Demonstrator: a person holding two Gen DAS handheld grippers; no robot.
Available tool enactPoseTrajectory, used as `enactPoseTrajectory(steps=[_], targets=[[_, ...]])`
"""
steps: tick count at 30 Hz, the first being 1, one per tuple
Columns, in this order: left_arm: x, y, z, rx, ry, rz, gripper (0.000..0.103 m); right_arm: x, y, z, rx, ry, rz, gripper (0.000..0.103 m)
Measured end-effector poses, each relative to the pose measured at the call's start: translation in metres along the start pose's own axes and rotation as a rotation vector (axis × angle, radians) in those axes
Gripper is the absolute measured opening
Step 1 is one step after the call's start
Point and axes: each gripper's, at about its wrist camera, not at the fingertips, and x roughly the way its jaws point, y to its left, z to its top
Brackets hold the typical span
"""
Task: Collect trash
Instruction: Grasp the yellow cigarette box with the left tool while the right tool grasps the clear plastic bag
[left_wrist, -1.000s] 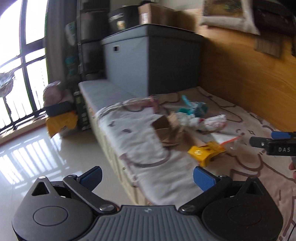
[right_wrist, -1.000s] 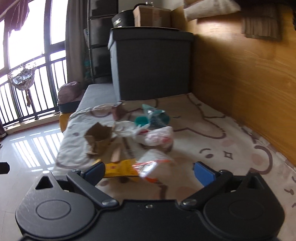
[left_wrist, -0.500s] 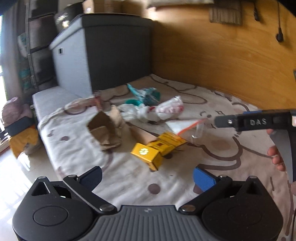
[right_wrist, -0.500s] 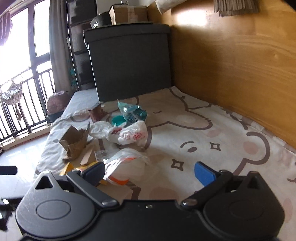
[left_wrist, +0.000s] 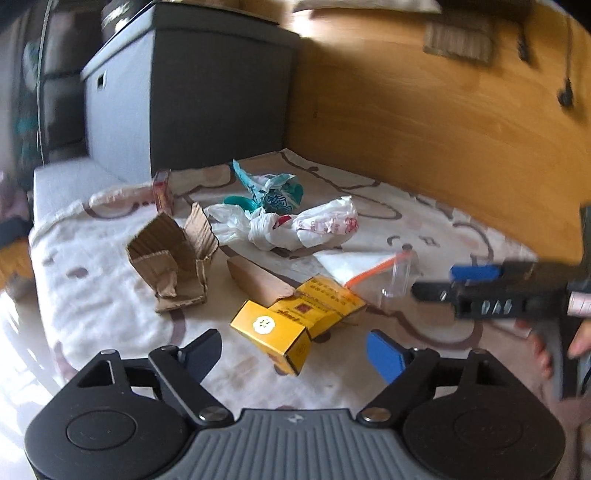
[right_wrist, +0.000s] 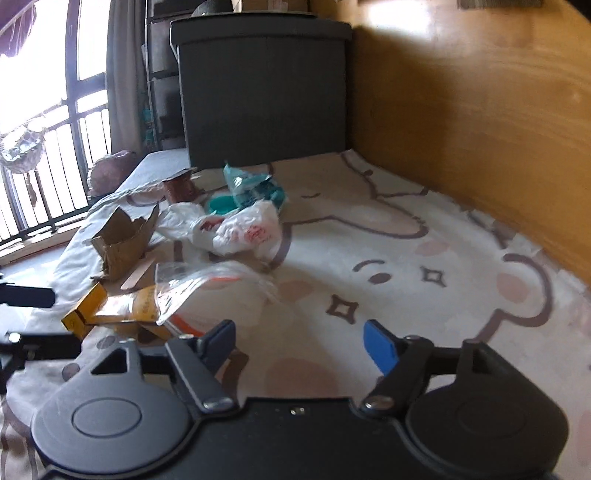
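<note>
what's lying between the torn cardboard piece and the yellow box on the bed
A flat brown cardboard wedge lies between the torn cardboard piece and the yellow box, clearest in the left wrist view.

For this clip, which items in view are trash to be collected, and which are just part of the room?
Trash to collect:
yellow carton
torn cardboard
white plastic bag
clear zip bag
teal wrapper

Just there:
grey storage box
wooden wall
printed blanket

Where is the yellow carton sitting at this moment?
In the left wrist view the yellow carton lies on the patterned bed cover, low and central, just beyond the left gripper, beside the clear zip bag.
</note>
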Motion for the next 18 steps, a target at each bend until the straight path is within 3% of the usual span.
enactPoseTrajectory(steps=[4, 9, 14, 18], targets=[[0.008, 0.012, 0.002, -0.129, 0.008, -0.017, 0.080, 0.011, 0.003, -0.002, -0.011, -0.015, -0.006, 0.063], [0.017, 0.033, 0.000, -0.362, 0.032, -0.041, 0.072, 0.020, 0.011, 0.001, -0.030, -0.047, 0.001, 0.057], [0.027, 0.043, -0.003, -0.549, 0.046, -0.076, 0.061, 0.028, 0.016, 0.005, -0.041, -0.039, -0.013, 0.043], [0.038, 0.044, -0.006, -0.605, 0.050, -0.079, 0.056, 0.031, 0.016, 0.006, -0.036, -0.027, -0.015, 0.033]])
